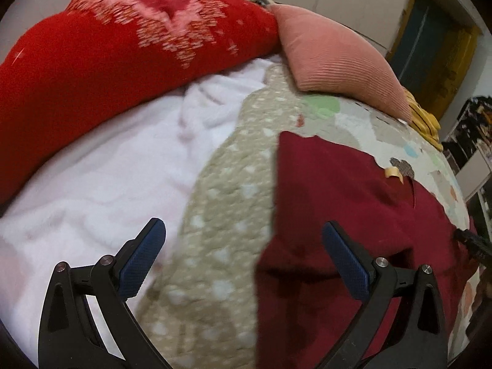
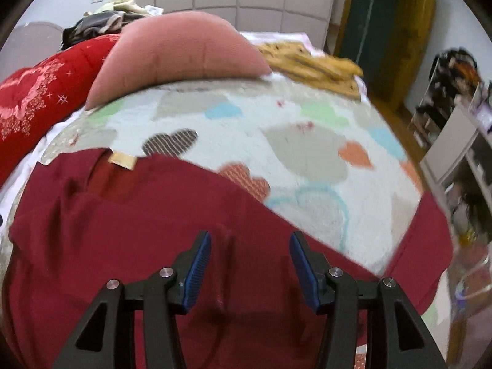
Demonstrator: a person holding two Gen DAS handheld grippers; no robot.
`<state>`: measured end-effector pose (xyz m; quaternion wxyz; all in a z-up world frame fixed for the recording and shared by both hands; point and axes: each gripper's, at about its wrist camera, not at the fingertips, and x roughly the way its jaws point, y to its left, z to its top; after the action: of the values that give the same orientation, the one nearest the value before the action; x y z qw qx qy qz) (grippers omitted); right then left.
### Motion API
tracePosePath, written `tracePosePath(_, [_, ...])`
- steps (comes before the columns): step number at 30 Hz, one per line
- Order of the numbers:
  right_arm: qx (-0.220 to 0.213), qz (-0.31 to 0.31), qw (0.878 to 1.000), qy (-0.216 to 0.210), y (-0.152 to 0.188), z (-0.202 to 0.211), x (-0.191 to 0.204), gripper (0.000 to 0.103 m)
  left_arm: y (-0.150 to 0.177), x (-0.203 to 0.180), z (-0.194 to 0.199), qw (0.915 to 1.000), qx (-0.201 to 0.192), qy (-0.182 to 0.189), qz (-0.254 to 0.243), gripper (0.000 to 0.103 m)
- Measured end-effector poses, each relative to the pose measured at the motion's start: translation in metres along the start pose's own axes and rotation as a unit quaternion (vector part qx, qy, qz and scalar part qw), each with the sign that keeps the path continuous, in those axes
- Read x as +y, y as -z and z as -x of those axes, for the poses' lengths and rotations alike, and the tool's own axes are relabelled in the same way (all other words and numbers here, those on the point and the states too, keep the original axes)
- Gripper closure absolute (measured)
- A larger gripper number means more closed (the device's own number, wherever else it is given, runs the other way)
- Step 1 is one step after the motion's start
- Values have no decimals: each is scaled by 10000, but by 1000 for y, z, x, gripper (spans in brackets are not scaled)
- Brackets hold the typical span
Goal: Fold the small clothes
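A dark red garment (image 2: 138,230) lies spread on a patterned bed cover (image 2: 307,141), with a tan label (image 2: 123,160) near its far edge. It also shows in the left wrist view (image 1: 338,203), at the right. My left gripper (image 1: 243,230) is wide open and empty, above the garment's left edge and the beige cover (image 1: 221,215). My right gripper (image 2: 250,240) is open and empty, hovering over the garment's near part, with a fabric ridge between the fingers.
A bright red quilt (image 1: 92,61) and a pink cushion (image 2: 184,52) lie at the back of the bed. A white blanket (image 1: 107,169) lies at the left. A yellow cloth (image 2: 316,64) lies at the far right. Shelves (image 2: 455,141) stand beside the bed.
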<state>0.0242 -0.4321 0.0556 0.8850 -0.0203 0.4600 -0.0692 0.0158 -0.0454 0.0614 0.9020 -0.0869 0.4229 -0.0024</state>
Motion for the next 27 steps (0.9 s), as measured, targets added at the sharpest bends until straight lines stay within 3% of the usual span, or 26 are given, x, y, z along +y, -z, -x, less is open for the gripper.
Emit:
tracePosePath(3, [116, -110, 9994, -323, 7, -10, -2, 52, 4, -18, -8, 9993, 116, -64, -346, 1])
tracePosePath(5, [68, -128, 9982, -583, 10, -13, 3, 69, 11, -27, -17, 9972, 297, -220, -644, 1])
tracePosePath(6, [13, -93, 9980, -629, 10, -12, 7, 90, 14, -30, -21, 9961, 364, -300, -751, 1])
tracePosePath(7, [-96, -1, 9982, -592, 9, -8, 12, 98, 19, -32, -25, 9946, 434, -403, -854, 1])
tracePosePath(12, [-718, 107, 9973, -102, -6, 16, 11, 98, 29, -23, -31, 9965, 455, -285, -634, 0])
tracePosePath(14, [-629, -18, 9977, 249, -11, 8, 3, 98, 31, -24, -31, 9966, 419, -314, -636, 0])
tracePosePath(18, [210, -138, 9995, 201, -2, -26, -3, 97, 30, -29, -27, 9953, 449, -383, -764, 0])
tracePosePath(23, [-249, -383, 9988, 163, 13, 12, -9, 87, 25, -27, -8, 9962, 255, -455, -702, 1])
tracePosePath(25, [-405, -426, 9982, -69, 21, 24, -7, 86, 25, -30, -7, 9968, 257, -385, -657, 1])
tracePosePath(27, [-292, -308, 9982, -434, 29, 22, 4, 86, 29, -36, -15, 9958, 437, -359, -716, 1])
